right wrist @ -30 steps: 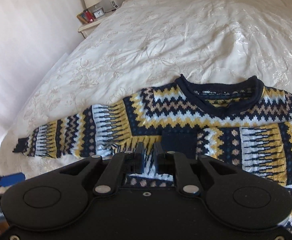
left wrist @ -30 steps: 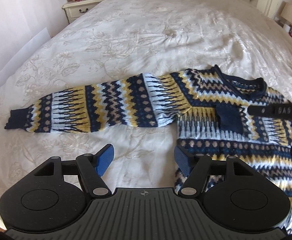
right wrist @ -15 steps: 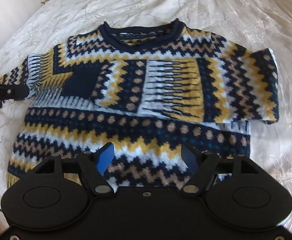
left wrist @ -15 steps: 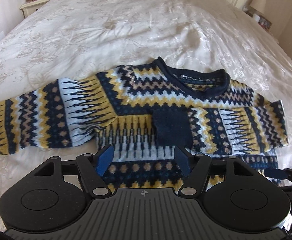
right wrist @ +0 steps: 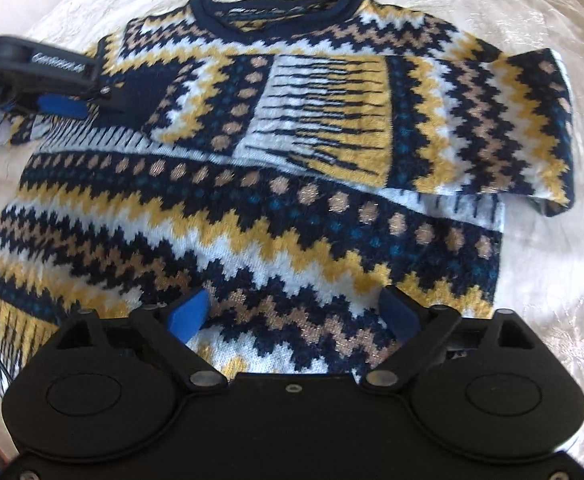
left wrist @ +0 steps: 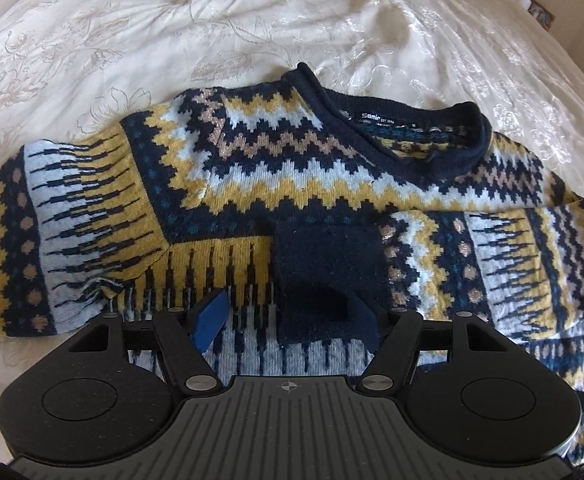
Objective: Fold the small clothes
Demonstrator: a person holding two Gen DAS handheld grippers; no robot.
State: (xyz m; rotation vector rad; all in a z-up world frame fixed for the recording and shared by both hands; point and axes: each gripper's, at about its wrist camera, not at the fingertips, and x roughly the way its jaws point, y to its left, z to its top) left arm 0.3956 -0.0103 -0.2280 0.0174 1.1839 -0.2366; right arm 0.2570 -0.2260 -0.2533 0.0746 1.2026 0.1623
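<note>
Left wrist view: the left gripper (left wrist: 287, 316) is about half open with nothing pinched; the dark cuff (left wrist: 324, 276) of the folded-in sleeve lies between and just beyond its fingers. The other sleeve (left wrist: 51, 232) runs its long way out toward the left edge of the frame, unfolded, nearer this gripper. In the right wrist view the right gripper (right wrist: 292, 314) is opening wide, empty, over the sweater (right wrist: 251, 216), which lies flat on the bedspread (right wrist: 552, 280), collar toward the top. The outstretched sleeve looks like the next fold.
</note>
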